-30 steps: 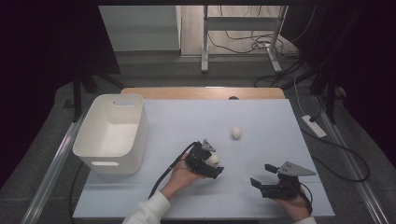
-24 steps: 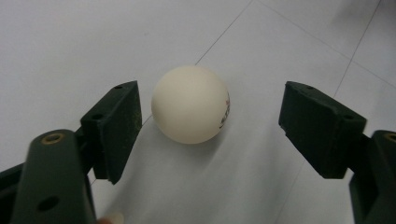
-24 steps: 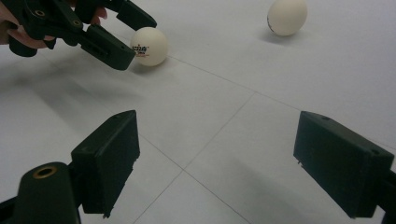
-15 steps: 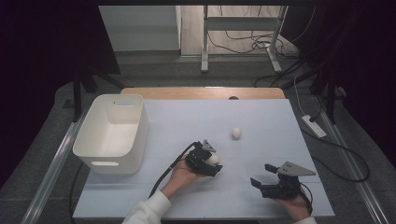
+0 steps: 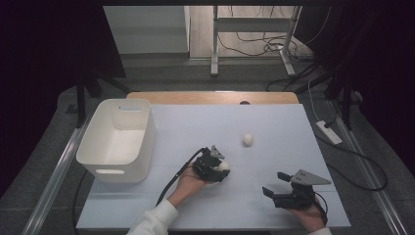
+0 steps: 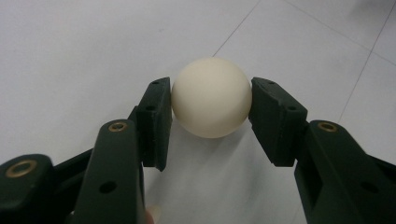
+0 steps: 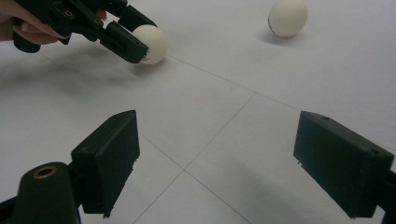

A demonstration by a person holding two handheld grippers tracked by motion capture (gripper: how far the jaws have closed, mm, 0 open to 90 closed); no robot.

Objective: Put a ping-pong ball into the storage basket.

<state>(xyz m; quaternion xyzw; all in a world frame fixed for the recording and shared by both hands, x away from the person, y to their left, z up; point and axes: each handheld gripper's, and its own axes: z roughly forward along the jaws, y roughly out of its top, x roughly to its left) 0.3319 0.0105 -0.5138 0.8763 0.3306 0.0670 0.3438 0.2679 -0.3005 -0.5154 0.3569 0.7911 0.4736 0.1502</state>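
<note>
A cream-white ball (image 6: 211,97) rests on the white table, and my left gripper (image 6: 211,100) is shut on it, both pads pressed against its sides; the jaws have just been closing onto it. From above, that ball (image 5: 224,166) peeks out of the left gripper (image 5: 220,167) near the table's middle. It also appears in the right gripper view as the held ball (image 7: 152,43) with the left gripper (image 7: 140,46) around it. A second white ball (image 5: 248,139) (image 7: 287,17) lies loose farther back. My right gripper (image 5: 275,183) (image 7: 215,163) stands open at the front right, nothing between its jaws.
A white plastic bin (image 5: 117,139) sits at the table's left side, with nothing visible inside it. A wooden strip (image 5: 215,97) borders the far edge. Cables and a power strip (image 5: 329,132) lie on the floor to the right.
The left gripper's jaws have closed onto the near ball. Both hands have stayed where they were, and the far ball has not moved.
</note>
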